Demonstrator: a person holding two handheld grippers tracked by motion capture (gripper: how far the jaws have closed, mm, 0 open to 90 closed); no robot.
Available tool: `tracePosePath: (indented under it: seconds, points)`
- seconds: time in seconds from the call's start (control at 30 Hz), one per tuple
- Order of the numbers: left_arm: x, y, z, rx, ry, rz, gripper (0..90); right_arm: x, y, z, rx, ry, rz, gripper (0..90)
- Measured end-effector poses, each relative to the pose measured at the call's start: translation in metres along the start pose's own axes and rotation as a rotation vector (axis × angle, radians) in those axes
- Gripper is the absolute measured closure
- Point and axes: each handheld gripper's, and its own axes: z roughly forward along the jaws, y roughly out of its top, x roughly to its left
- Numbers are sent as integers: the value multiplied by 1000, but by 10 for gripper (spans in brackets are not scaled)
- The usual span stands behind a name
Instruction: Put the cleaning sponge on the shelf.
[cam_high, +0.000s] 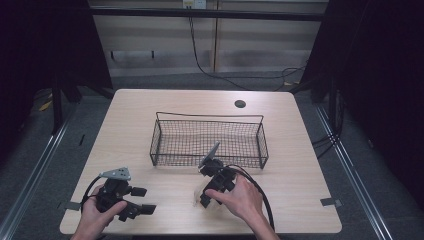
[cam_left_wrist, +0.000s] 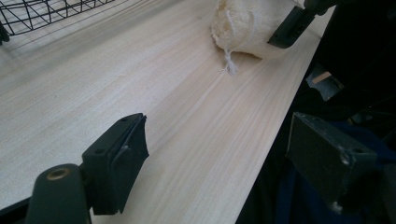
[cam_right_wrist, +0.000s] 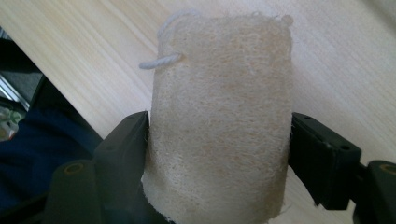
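I've got the right claw (cam_right_wrist: 219, 140) clamped on the loofah sponge (cam_right_wrist: 219, 121), one jaw pressed to each side, with the sponge resting on the tabletop (cam_high: 300, 165) near its front edge, at about 6 o'clock from the wire basket (cam_high: 209, 141). By my reading the grasp is made, but the lift and the carry to the basket, empty so far, are left. My left claw (cam_high: 142, 200) sits at about 8 o'clock on the tabletop, jaws apart, holding nothing.

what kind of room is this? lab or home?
Likely a lab recording bay: dark curtains on both sides, floor rails, tape marks at the table edge, cable trailing down the back wall.
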Motion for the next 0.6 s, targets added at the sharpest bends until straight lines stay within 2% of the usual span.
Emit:
tracePosePath:
  seconds: [0.13, 0.4, 0.6]
  points:
    - [0, 0, 0, -1, 0, 0, 197, 0, 2, -8, 41, 2, -3, 247]
    - [0, 0, 0, 0, -1, -1, 197, -4, 0, -16, 69, 7, -1, 248]
    - [0, 0, 0, -1, -1, 0, 197, -8, -2, -24, 87, 10, -19, 247]
